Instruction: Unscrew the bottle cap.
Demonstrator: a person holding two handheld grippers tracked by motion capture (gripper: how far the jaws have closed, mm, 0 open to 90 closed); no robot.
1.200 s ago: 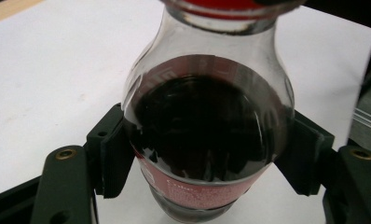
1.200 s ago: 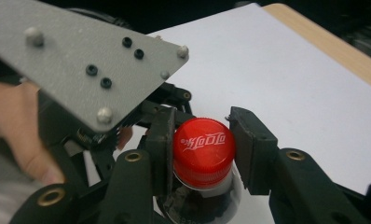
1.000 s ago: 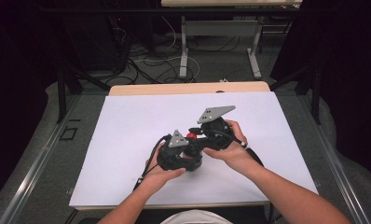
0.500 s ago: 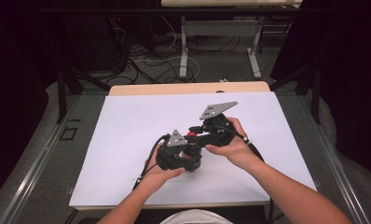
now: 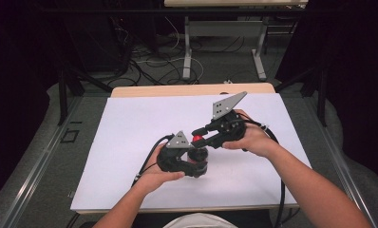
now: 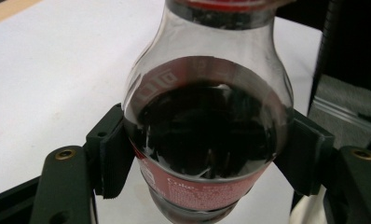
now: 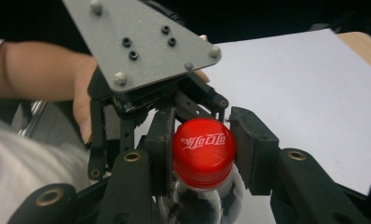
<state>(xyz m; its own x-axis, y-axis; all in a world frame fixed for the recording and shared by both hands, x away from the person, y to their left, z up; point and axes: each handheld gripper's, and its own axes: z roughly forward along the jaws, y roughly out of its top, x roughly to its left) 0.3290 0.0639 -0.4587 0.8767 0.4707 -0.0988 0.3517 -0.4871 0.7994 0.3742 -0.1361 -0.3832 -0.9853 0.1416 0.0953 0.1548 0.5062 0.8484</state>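
Observation:
A clear cola bottle (image 6: 207, 140) with dark drink and a red label is clamped at its shoulder between the pads of my left gripper (image 6: 207, 158). In the high view my left gripper (image 5: 199, 159) is low over the white sheet near its front middle. The bottle's red cap (image 7: 203, 147) sits between the pads of my right gripper (image 7: 203, 154), which has just eased open a little and still touches the cap. My right gripper (image 5: 200, 137) reaches in from the right onto the cap (image 5: 196, 138).
A white sheet (image 5: 130, 128) covers the table, with a wooden strip (image 5: 177, 90) along the far edge. Cables and table legs (image 5: 187, 52) lie on the floor beyond. A black cable (image 5: 146, 164) trails from the left gripper.
My right gripper has swung up and to the right around the cap, its grey plate now higher. The left gripper and bottle have stayed in place.

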